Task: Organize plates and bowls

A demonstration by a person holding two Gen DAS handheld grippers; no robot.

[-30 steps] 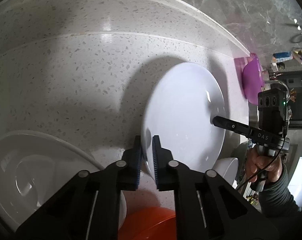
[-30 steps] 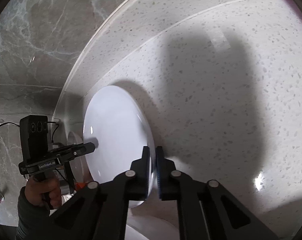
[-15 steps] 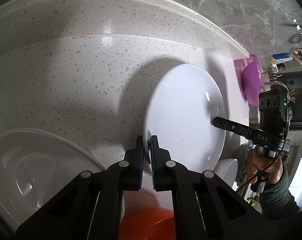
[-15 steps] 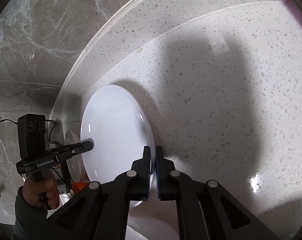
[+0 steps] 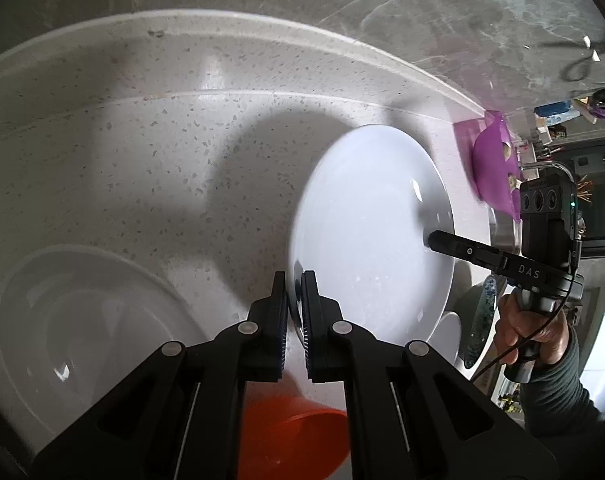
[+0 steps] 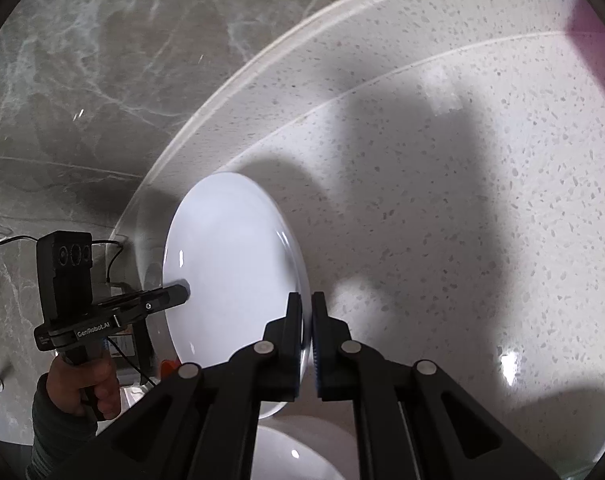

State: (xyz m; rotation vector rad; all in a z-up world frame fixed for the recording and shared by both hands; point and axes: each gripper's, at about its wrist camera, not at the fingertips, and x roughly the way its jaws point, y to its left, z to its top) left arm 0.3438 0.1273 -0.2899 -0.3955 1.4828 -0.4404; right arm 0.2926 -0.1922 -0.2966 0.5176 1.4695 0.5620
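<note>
A large white plate (image 5: 366, 232) hangs in the air above the speckled counter, held by both grippers on opposite rims. My left gripper (image 5: 294, 280) is shut on the plate's near rim. My right gripper (image 6: 306, 300) is shut on the opposite rim of the plate (image 6: 230, 272). The right gripper also shows in the left wrist view (image 5: 434, 238), and the left gripper shows in the right wrist view (image 6: 180, 292). A white bowl (image 5: 82, 332) sits lower left on the counter. An orange bowl (image 5: 294, 436) lies under the left gripper.
A purple bowl (image 5: 494, 172) stands at the counter's far right end. A speckled dark plate (image 5: 478, 320) and a white dish (image 5: 448, 332) lie below the held plate. Another white dish (image 6: 286, 456) sits under the right gripper. A grey marble wall (image 5: 382, 8) backs the counter.
Both grippers have lifted the white plate up and away from the counter. The left gripper's jaws closed tighter on the rim. More of the wall now shows.
</note>
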